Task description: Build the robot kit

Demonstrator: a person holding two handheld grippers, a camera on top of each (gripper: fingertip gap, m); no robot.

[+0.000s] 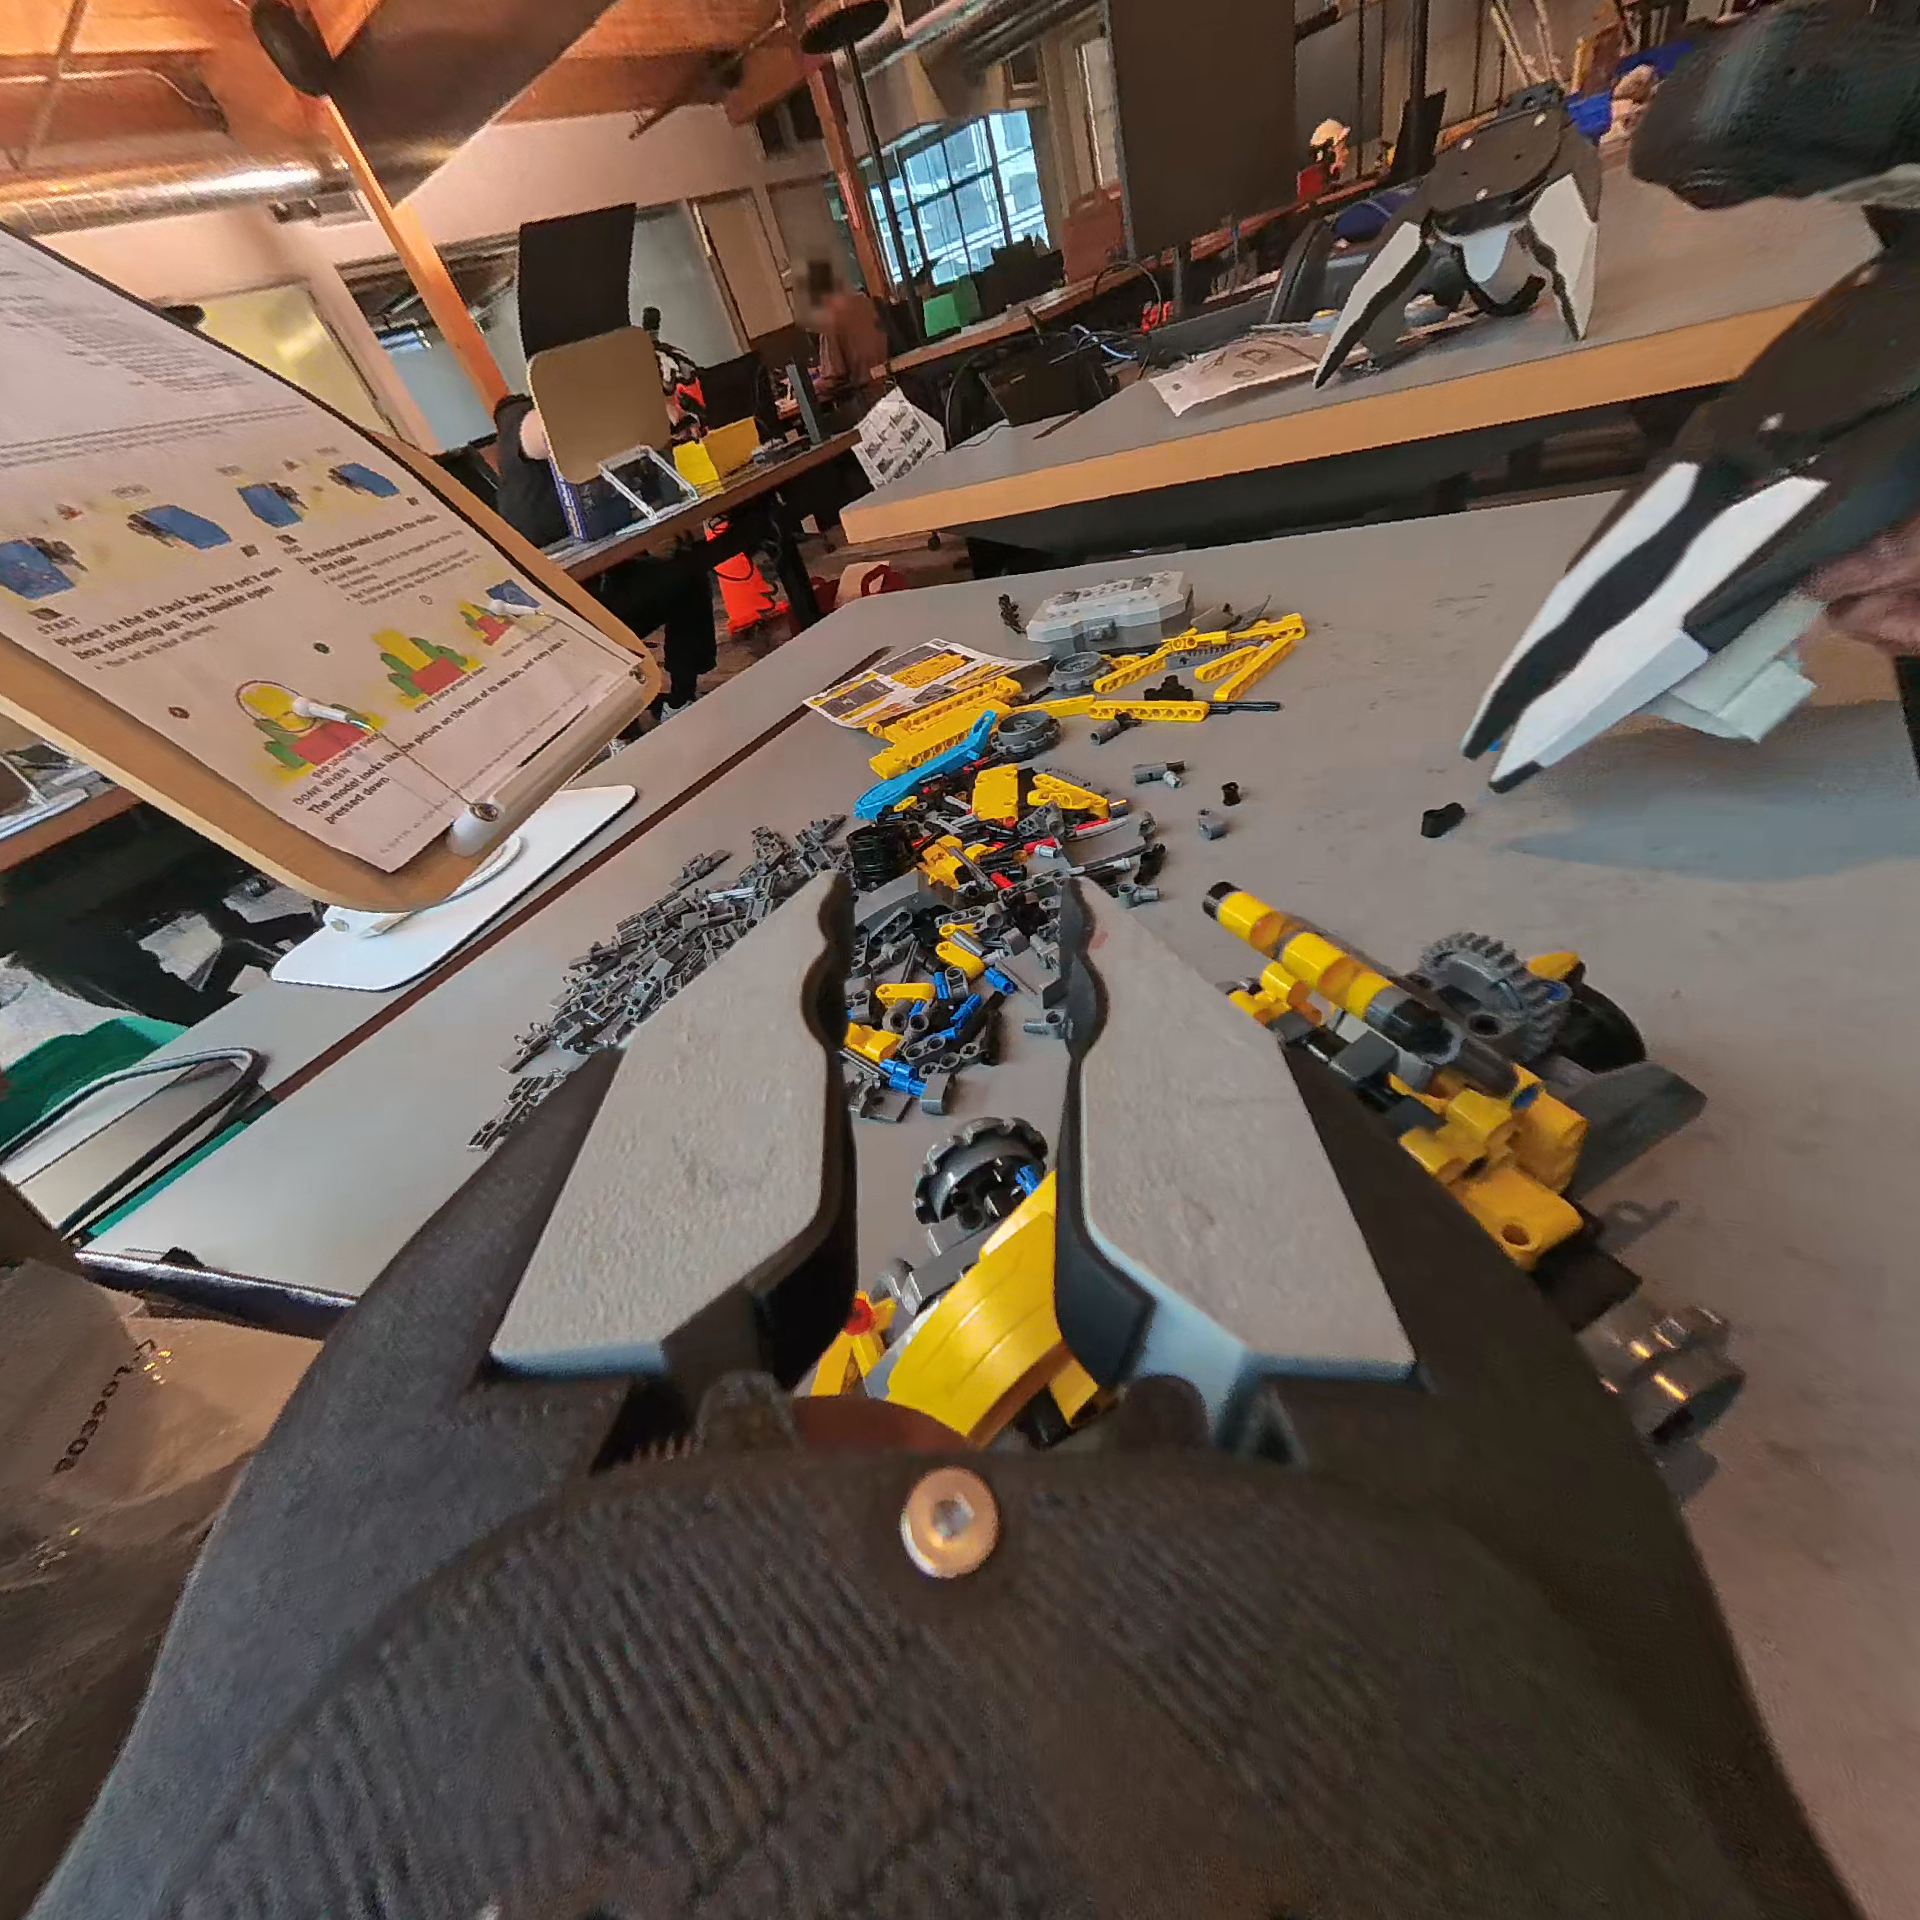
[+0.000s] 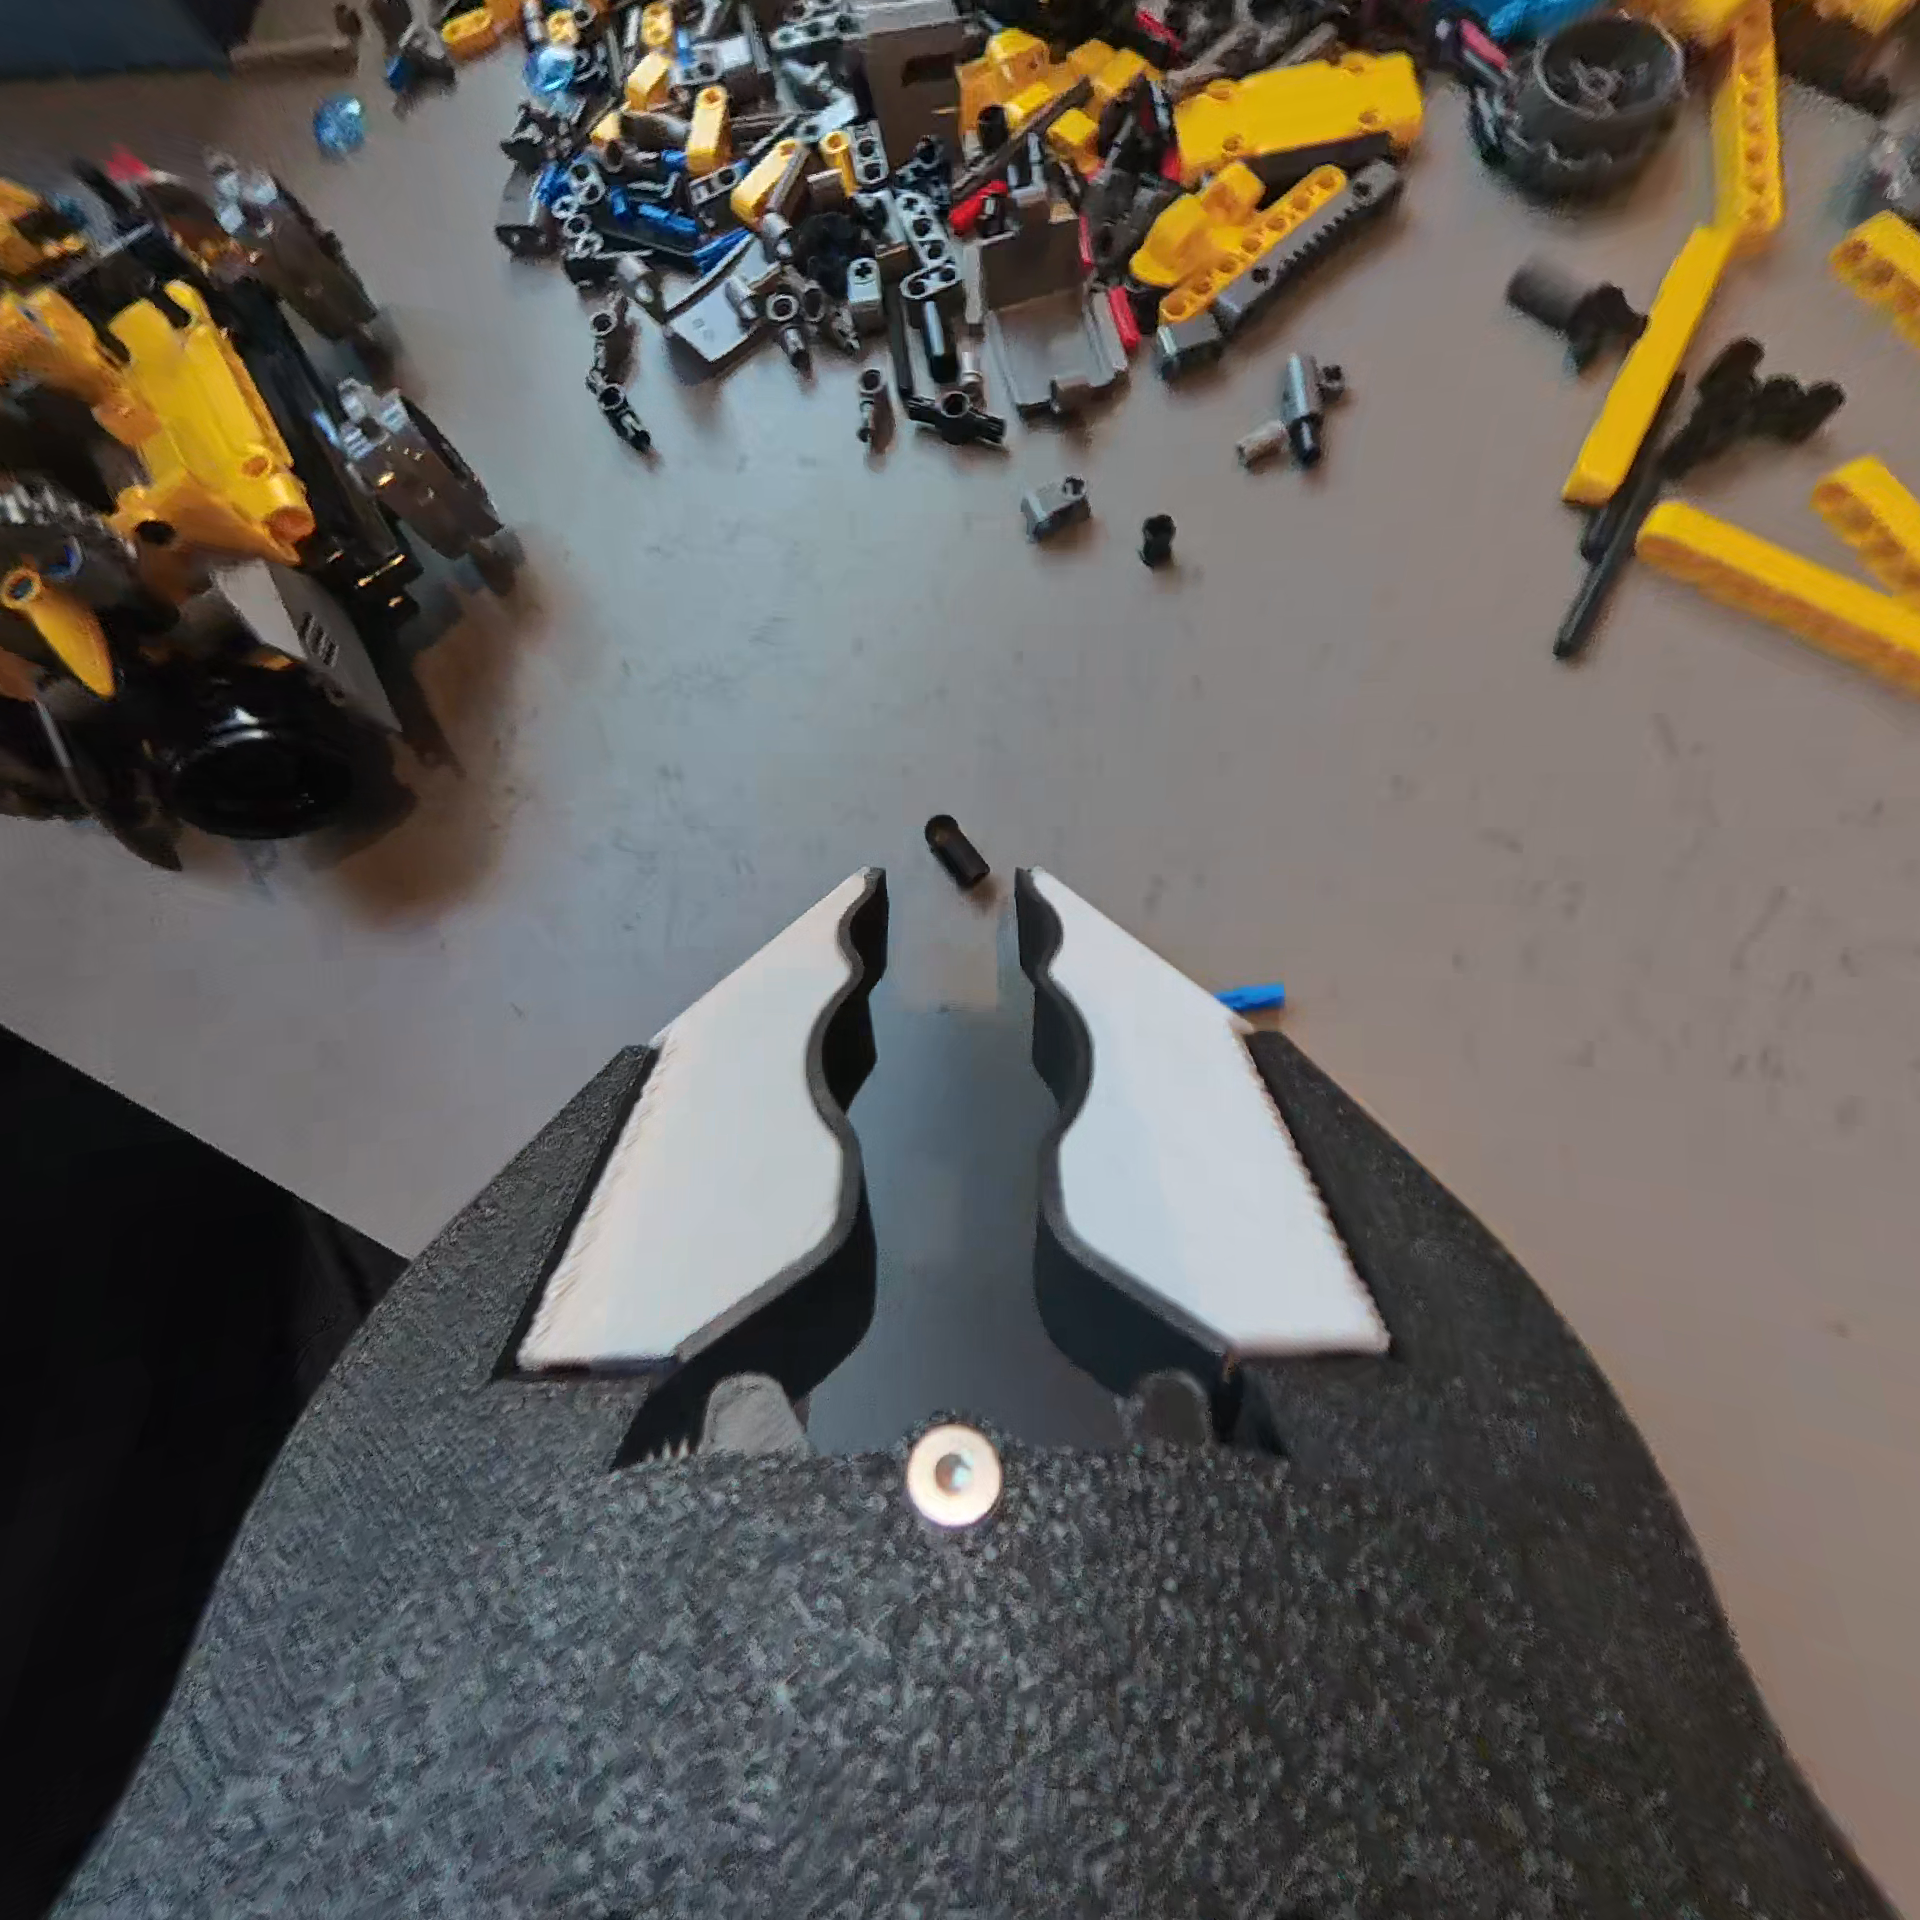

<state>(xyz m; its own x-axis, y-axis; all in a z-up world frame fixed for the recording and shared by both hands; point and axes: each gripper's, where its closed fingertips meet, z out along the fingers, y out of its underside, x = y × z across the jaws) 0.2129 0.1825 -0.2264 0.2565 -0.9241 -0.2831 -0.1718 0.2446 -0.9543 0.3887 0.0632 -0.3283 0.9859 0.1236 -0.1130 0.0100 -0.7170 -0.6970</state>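
A half-built yellow and black brick model lies on the grey table. My left gripper is shut on its near end: a curved yellow panel sits between the finger bases, and a grey wheel hub shows in the gap. The model also shows at the left of the right wrist view. My right gripper is open and empty, low over the table. A small black pin lies just ahead of its fingertips. The left wrist view shows that gripper and the pin.
A pile of loose yellow, black, grey and blue parts lies beyond. Long yellow beams lie to the right, and a blue pin beside my right finger. Small grey connectors and an instruction board on a stand are left. One gripper's finger ends stand about 25 centimetres off the other's.
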